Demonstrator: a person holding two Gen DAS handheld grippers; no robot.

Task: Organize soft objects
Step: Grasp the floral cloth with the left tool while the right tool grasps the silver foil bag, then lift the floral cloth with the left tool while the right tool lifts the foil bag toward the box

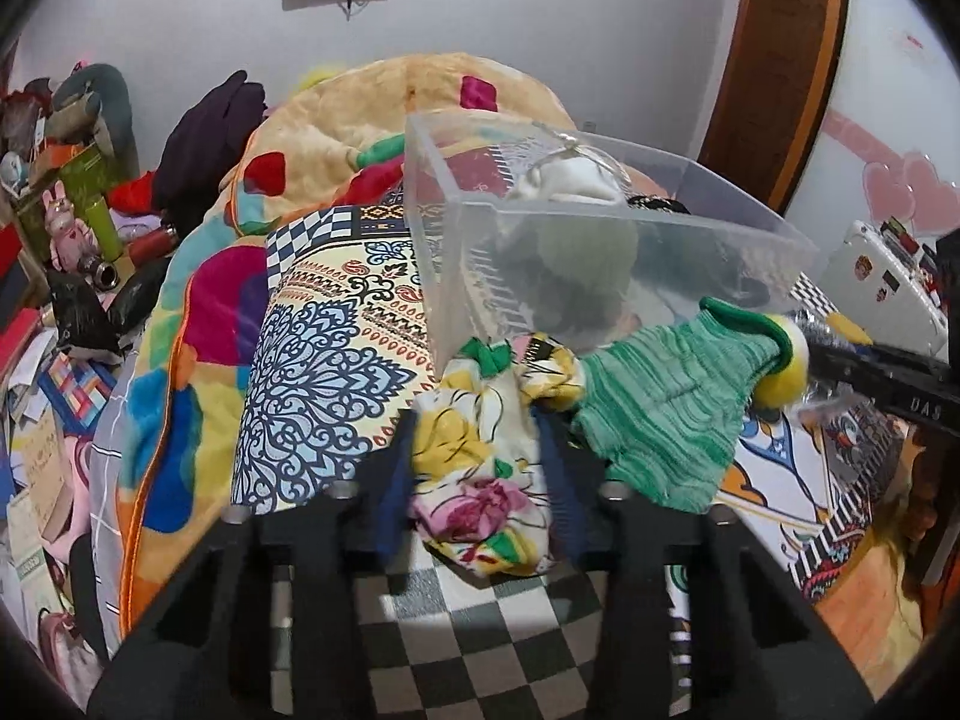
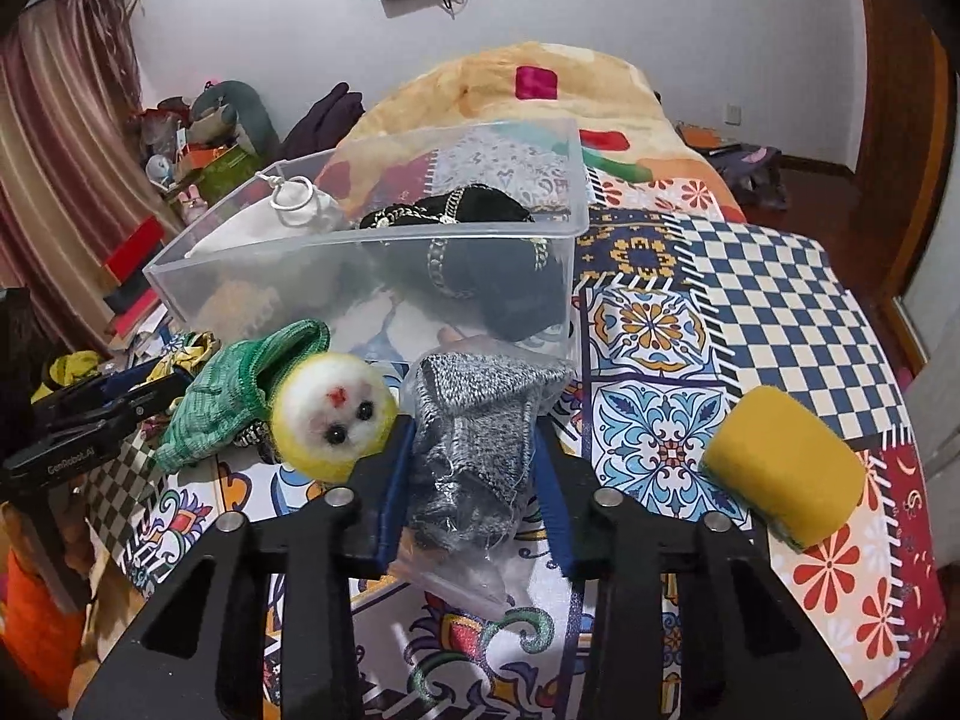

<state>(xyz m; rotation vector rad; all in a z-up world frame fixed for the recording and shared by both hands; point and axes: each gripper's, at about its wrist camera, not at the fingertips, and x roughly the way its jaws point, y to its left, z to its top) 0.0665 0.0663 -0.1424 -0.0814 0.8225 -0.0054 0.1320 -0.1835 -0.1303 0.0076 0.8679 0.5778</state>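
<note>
A clear plastic bin (image 1: 474, 276) (image 2: 288, 267) stands on the patterned bed cover, holding a black item with a gold chain (image 2: 474, 252) and a white item with a metal ring (image 2: 300, 201). My left gripper (image 1: 480, 432) is shut on a floral cloth (image 1: 480, 480) in front of the bin. My right gripper (image 2: 474, 450) is shut on a grey knit piece in a clear bag (image 2: 474, 438). A green knit piece (image 1: 666, 408) (image 2: 222, 402) and a yellow-white fuzzy ball with a face (image 2: 336, 414) lie between the grippers. A yellow sponge (image 2: 786, 468) lies to the right.
A folded colourful blanket (image 1: 336, 138) is piled behind the bin. Cluttered boxes and toys (image 1: 66, 192) line the bed's left side. A wooden door (image 1: 780, 60) and a white suitcase (image 1: 882, 276) stand at the right. The left gripper's body (image 2: 90, 420) shows in the right wrist view.
</note>
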